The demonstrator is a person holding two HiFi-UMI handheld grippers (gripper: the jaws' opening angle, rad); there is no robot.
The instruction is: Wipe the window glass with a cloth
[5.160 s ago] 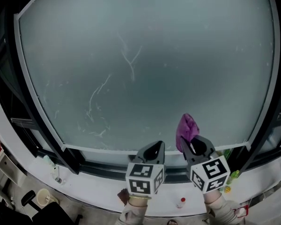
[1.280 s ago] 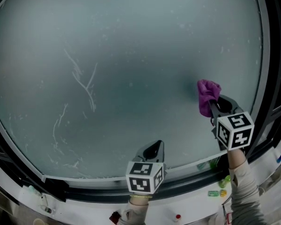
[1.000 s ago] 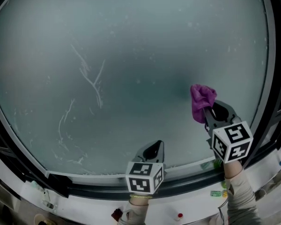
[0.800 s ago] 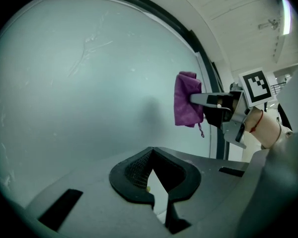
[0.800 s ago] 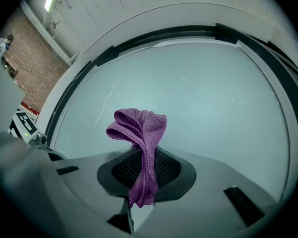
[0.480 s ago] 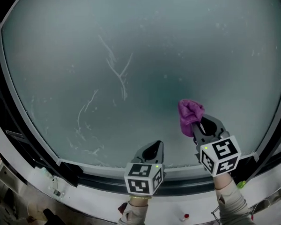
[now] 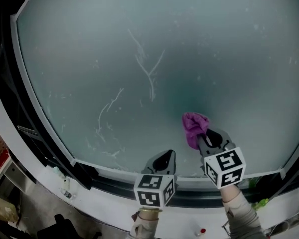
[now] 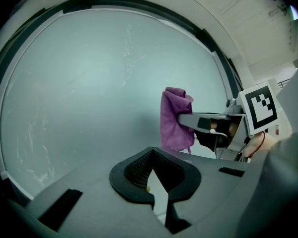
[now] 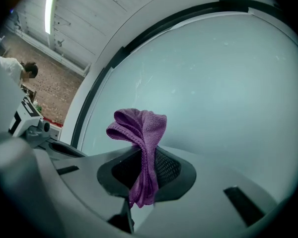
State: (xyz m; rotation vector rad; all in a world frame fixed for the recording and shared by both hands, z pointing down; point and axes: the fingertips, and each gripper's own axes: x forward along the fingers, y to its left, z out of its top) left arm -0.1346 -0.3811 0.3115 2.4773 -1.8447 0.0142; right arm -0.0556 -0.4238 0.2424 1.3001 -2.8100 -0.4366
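Observation:
The frosted window glass (image 7: 139,59) fills the head view, with white streaks (image 7: 148,68) left of centre. My right gripper (image 7: 205,139) is shut on a bunched purple cloth (image 7: 194,127), whose top rests against the lower middle of the pane. In the right gripper view the cloth (image 9: 141,148) hangs pinched between the jaws, with the glass (image 9: 228,98) behind it. My left gripper (image 7: 164,159) hovers low by the bottom frame, shut and holding nothing. The left gripper view shows the cloth (image 8: 175,118) to its right, just ahead.
A black frame (image 7: 20,118) and a white sill (image 7: 104,203) border the pane. On the sill lie a green item (image 7: 261,203) and a small bottle (image 7: 203,231). A person (image 9: 20,71) stands far off at the left of the right gripper view.
My right gripper has carried the cloth from the pane's right edge leftward and down to the lower middle. The left gripper has stayed by the bottom frame.

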